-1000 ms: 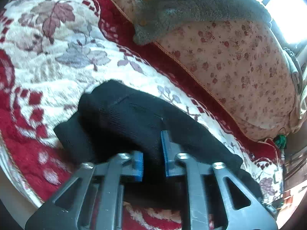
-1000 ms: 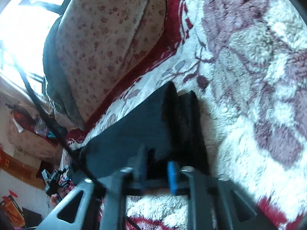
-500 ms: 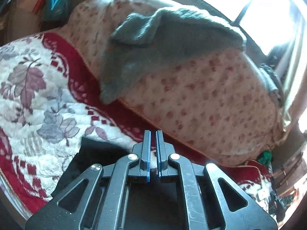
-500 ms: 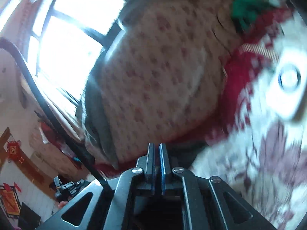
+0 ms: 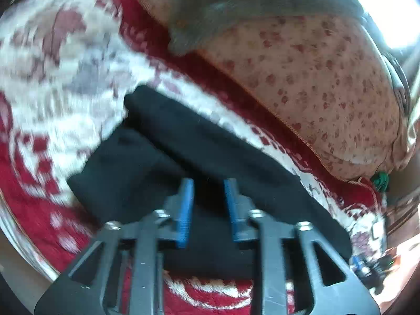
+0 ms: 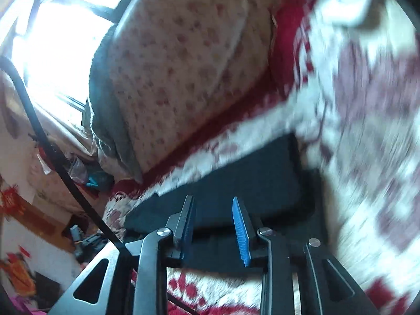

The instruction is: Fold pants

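Clearly a fold is partly made: the black pants [image 5: 199, 162] lie as a long band on the red-and-white floral blanket [image 5: 52, 84], just in front of the flowered cushion [image 5: 328, 84] with the grey towel [image 5: 249, 2] draped over its top. One layer looks doubled over another at the end that shows in the left wrist view, and in the right wrist view the other end [image 6: 249, 183] lies flat and squared against the blanket. The left tongs [image 5: 208, 204] hang over the near edge of the cloth with the blue pads [image 5: 185, 210] parted to a moderate gap; the jaws have just been opening, and nothing is pinched between them, only dark cloth lying beneath. The right tongs [image 6: 214, 225] are the same: a moderate gap, jaws just opened, poised above the near edge and holding nothing. Both views are blurred, so fine creases cannot be made out. My reading is that this is the pause between folds. The next move probably calls for each pair of tongs to drop onto a corner of the near edge, close on both layers together, and carry the cloth over evenly so the band halves without skewing.
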{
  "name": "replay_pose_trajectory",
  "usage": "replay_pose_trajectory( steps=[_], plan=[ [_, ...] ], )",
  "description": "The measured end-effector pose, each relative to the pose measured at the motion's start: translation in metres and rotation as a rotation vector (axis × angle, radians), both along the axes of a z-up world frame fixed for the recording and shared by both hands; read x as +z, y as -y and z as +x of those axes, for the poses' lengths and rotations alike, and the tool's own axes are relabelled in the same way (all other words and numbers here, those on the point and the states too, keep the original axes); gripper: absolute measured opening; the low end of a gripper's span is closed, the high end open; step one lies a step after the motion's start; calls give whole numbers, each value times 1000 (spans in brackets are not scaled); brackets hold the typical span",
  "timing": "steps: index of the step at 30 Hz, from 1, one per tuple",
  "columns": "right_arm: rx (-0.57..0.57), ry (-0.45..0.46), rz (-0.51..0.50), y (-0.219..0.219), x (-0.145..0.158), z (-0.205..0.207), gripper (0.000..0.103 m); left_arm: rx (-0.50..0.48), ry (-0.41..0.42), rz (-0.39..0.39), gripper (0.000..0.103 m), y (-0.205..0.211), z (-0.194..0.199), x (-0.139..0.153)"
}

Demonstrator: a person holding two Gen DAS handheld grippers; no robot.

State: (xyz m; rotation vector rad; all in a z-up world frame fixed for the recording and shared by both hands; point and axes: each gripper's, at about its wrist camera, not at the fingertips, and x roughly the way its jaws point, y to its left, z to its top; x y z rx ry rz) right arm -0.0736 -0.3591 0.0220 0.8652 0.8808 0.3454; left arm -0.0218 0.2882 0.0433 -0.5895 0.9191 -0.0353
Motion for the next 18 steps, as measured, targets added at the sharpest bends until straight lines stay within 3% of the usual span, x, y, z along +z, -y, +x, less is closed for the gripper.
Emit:
replay_pose_trajectory(
  steps=[5, 11, 18],
  plan=[
    [-56, -104, 82, -1, -30, 5, 34, 39, -5, -103, 60, -4, -3, -12],
    [-125, -132, 134, 15, -42, 3, 37, 66, -21, -158, 60, -6, 13, -16],
    [-153, -90, 142, 13, -41, 14, 42, 43, -22, -215, 63, 10, 41, -22]
  ],
)
